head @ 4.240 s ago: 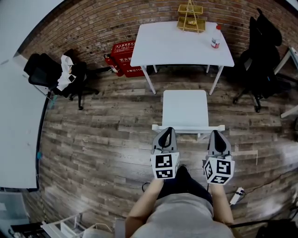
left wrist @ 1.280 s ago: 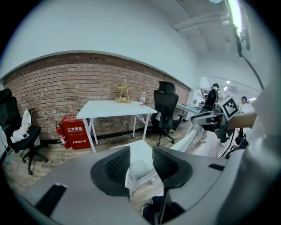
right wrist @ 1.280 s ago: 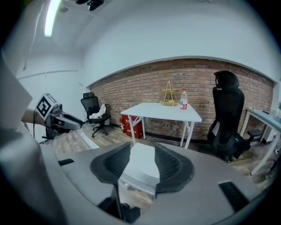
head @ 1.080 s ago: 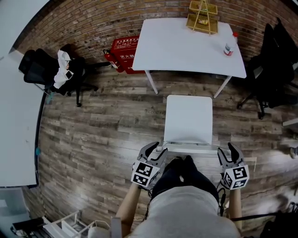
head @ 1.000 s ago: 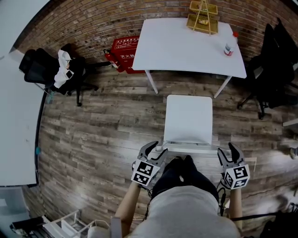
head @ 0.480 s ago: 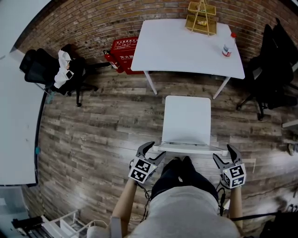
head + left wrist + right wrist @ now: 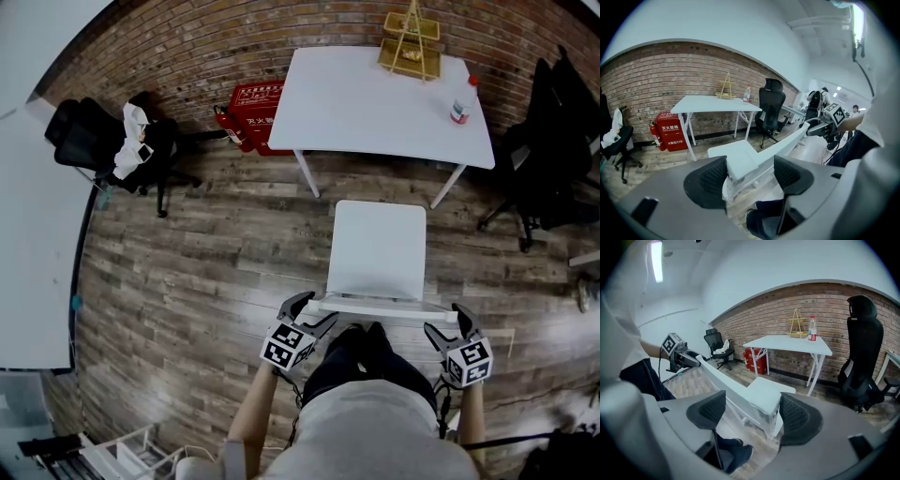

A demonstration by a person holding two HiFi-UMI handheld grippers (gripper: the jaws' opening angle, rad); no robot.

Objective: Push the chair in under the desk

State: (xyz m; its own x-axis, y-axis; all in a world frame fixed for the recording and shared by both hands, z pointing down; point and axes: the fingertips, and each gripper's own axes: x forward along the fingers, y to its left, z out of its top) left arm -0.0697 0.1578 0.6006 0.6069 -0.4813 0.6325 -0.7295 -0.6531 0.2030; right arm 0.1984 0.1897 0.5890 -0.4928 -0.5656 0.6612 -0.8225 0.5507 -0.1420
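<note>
Since clamping backrest [image 7: 380, 306], my left gripper [image 7: 314, 309] and right gripper [image 7: 447, 321] shifted outward to its ends, sank slightly. Jaws just been opening, now wide; backrest ends sit loose between them.

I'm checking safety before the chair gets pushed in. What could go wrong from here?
1. The left gripper and right gripper have just been opening their jaws. Each straddles an end of the chair's backrest without pressing on it, so a push might slip off.
2. The seat lines up close to the desk's right leg. A skewed push could knock it and shake the bottle on the desk.
</note>
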